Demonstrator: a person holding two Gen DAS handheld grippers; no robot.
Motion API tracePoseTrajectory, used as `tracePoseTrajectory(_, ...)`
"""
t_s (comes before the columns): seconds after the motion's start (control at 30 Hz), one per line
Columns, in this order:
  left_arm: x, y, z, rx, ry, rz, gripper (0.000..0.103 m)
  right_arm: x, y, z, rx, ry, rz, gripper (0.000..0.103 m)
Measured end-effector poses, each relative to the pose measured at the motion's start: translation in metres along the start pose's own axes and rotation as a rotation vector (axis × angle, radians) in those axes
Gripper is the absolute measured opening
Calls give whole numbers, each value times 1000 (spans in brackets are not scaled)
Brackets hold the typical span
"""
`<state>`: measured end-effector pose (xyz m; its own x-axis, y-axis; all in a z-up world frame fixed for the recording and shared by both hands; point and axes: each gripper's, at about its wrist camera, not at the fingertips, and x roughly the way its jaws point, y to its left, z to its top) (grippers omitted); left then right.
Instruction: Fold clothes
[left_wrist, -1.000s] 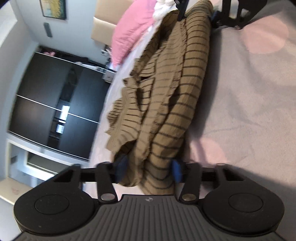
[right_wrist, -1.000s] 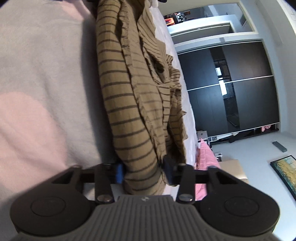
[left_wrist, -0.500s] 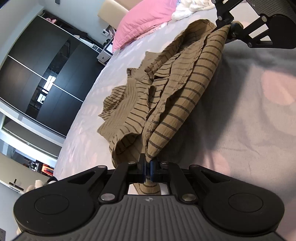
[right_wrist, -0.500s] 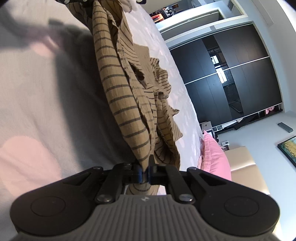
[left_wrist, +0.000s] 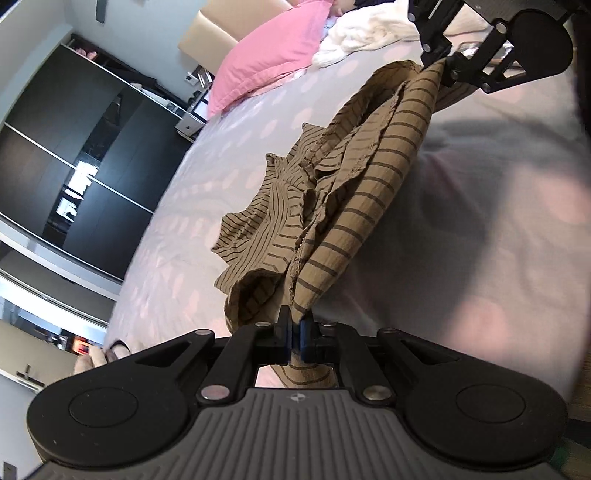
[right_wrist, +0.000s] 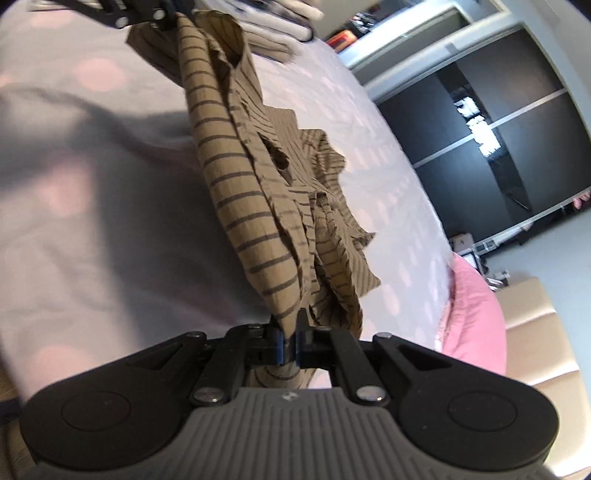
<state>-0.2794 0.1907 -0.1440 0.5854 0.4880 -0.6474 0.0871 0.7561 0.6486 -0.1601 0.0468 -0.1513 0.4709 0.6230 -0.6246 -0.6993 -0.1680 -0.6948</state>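
Observation:
A tan shirt with dark stripes (left_wrist: 354, 206) (right_wrist: 236, 206) hangs stretched between my two grippers above the bed, its loose part trailing on the bedspread. My left gripper (left_wrist: 295, 338) is shut on one end of the shirt's edge. My right gripper (right_wrist: 290, 341) is shut on the other end. In the left wrist view the right gripper (left_wrist: 448, 72) shows at the top right, pinching the far end. In the right wrist view the left gripper (right_wrist: 168, 16) shows at the top left, doing the same.
The bed has a lilac bedspread with pink spots (left_wrist: 480, 206) (right_wrist: 92, 206). A pink pillow (left_wrist: 273, 55) (right_wrist: 476, 306) and white fabric (left_wrist: 369, 33) lie at the headboard end. Folded pale clothes (right_wrist: 273, 33) sit on the bed. Dark wardrobe doors (left_wrist: 62, 155) stand beyond.
Both grippers closed on the shirt's edge, then rose and drew apart. The shirt went from a heap on the bed to a stretched band lifted off it.

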Motion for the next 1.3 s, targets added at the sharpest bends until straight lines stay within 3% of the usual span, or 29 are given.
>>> tracePoseTrajectory(0.2, -21, -15, -16, -72, 32, -132, 2, -37, 34, -22, -26, 22, 130, 6)
tracePoseTrajectory(0.47, 6, -29, -29, -138, 112, -262, 2, 4, 46, -32, 17, 66, 252, 6)
tracePoseTrajectory(0.63, 11, -36, -36, -190, 152, -301, 4, 15, 47, -33, 36, 80, 281, 9)
tracePoseTrajectory(0.83, 2, -20, -40, -324, 144, -359, 16, 0, 39, -32, 78, 58, 277, 20)
tracePoseTrajectory(0.9, -8, -13, -42, -374, 115, -381, 20, -11, 29, -32, 119, 21, 276, 34)
tracePoseTrajectory(1.07, -28, 17, -43, -607, 41, -417, 37, -32, -20, -35, 362, -57, 290, 40)
tracePoseTrajectory(1.2, -28, 52, -43, -769, 16, -387, 39, -41, -48, -37, 501, -82, 251, 40)
tracePoseTrajectory(1.3, -22, 83, -43, -895, 10, -365, 43, -29, -70, -31, 525, -92, 218, 40)
